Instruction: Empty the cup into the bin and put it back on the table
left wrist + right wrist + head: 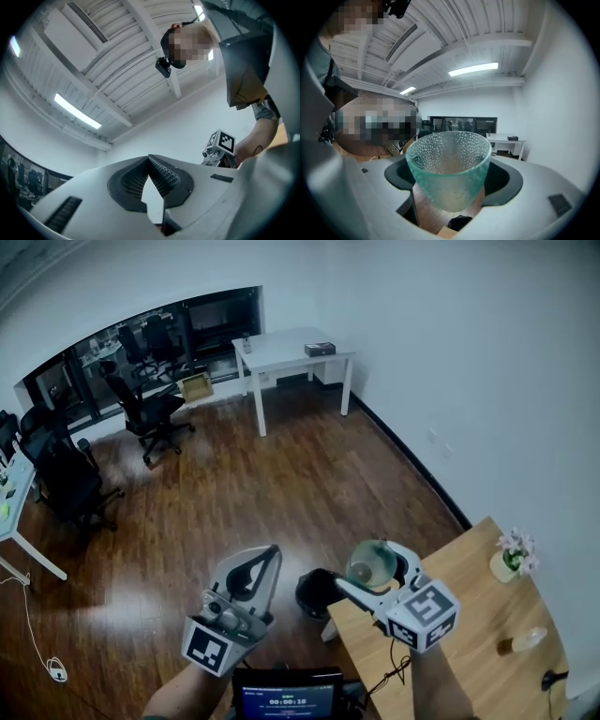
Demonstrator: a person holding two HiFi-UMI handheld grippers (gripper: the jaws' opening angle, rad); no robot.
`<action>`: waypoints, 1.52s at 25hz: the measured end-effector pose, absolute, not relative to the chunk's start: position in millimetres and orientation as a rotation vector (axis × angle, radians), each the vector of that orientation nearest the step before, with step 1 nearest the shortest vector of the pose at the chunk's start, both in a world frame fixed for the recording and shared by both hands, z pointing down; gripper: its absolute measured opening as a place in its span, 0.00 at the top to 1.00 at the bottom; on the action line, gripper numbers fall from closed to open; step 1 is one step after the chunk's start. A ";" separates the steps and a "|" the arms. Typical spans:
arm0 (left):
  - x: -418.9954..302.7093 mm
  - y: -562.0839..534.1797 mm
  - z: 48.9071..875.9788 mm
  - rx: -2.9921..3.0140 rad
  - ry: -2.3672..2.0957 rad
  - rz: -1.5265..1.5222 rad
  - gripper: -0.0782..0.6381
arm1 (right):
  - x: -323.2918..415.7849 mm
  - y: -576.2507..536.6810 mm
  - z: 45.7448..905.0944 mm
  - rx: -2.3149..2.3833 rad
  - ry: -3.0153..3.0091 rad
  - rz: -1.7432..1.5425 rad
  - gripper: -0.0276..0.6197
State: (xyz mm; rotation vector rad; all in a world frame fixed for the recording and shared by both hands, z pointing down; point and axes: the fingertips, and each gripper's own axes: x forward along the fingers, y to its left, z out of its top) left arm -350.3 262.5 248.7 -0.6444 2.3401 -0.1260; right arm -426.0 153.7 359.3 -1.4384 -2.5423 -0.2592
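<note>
right claw is clamped on the cup, one jaw on each side of it, standing wide because the cup is wide. cup is teal see-through glass with a bumpy surface, upright, mouth up, held in the air and resting on nothing. can't tell if anything is inside. in the head view it sits over the near corner of the wooden worktop, right at the edge. the black bin stands on the wood floor just beside that corner, left of the cup and lower. in the right gripper view the bin shows as a dark shape below the cup's base.

left claw is empty, jaw tips pressed together with only a small triangular gap behind them. it is tilted upward, out over the floor left of the bin and apart from the cup.

on the worktop: a small flower pot near the far edge and a clear bottle lying on its side, both well apart from the cup. a small screen shows at the bottom edge. far back: a white desk by the wall and dark office chairs near the windows.
</note>
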 end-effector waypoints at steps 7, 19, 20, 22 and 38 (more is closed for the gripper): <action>-391.2 296.9 252.1 -0.725 2.304 -0.089 0.89 | -462.7 176.9 358.6 -1.318 -2.556 -0.294 0.34; -453.7 304.3 259.7 -0.793 2.308 -0.051 0.89 | -522.2 181.3 342.4 -1.218 -2.548 -0.390 0.34; -458.1 302.9 259.1 -0.795 2.309 -0.051 0.89 | -527.4 180.5 342.1 -1.210 -2.541 -0.399 0.34; -467.1 296.2 258.3 -0.805 2.306 -0.069 0.89 | -537.9 176.7 340.6 -1.200 -2.532 -0.412 0.34; -538.9 289.1 254.4 -0.952 2.263 0.021 0.89 | -603.3 161.8 347.6 -1.052 -2.504 -0.434 0.34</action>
